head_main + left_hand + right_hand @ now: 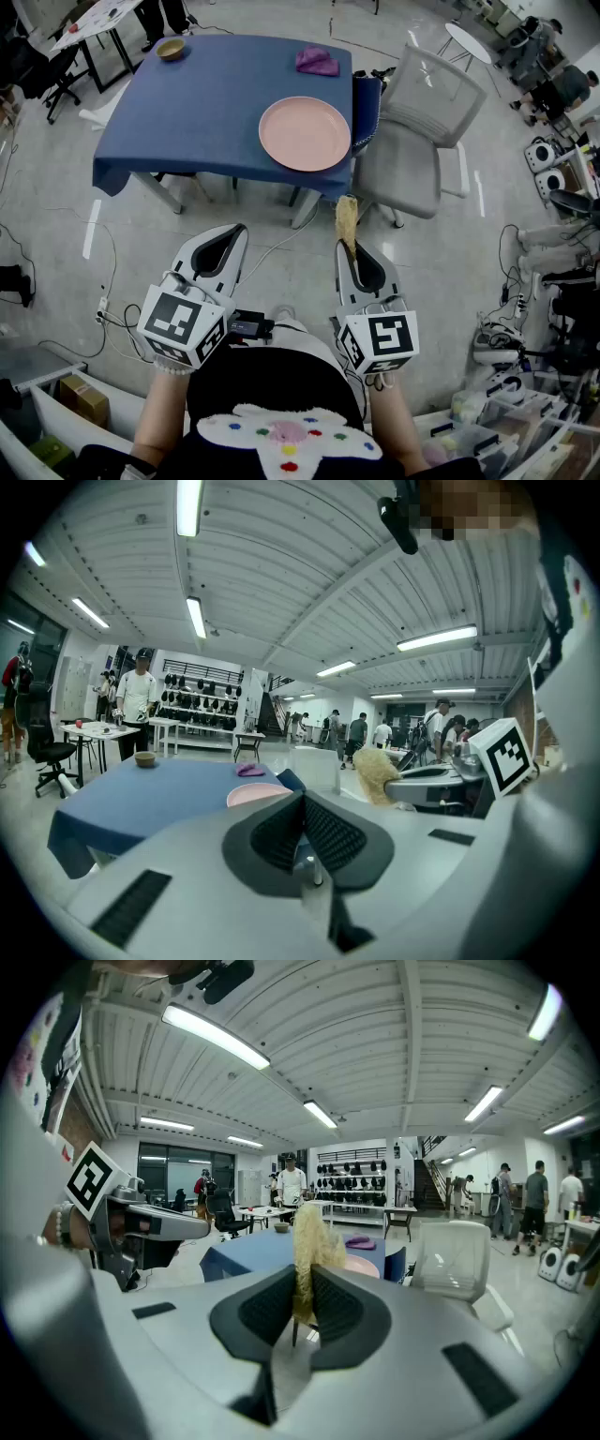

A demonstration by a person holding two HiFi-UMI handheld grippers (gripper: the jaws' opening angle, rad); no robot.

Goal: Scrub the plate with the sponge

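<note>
A pink plate (pixel 305 133) lies near the front right corner of the blue-clothed table (pixel 206 103); in the left gripper view the plate (pixel 251 794) peeks over the jaws. My right gripper (pixel 350 251) is shut on a yellowish sponge (pixel 346 222), which sticks up from between the pads (pixel 310 1241). It is held well short of the table, over the floor. My left gripper (pixel 236 232) is shut with nothing in it (pixel 302 803), level with the right one and also short of the table.
A small bowl (pixel 170 48) and a purple cloth (pixel 317 62) sit at the table's far side. A grey office chair (pixel 412 141) stands right of the table. Cables and gear lie on the floor at right; people stand in the background.
</note>
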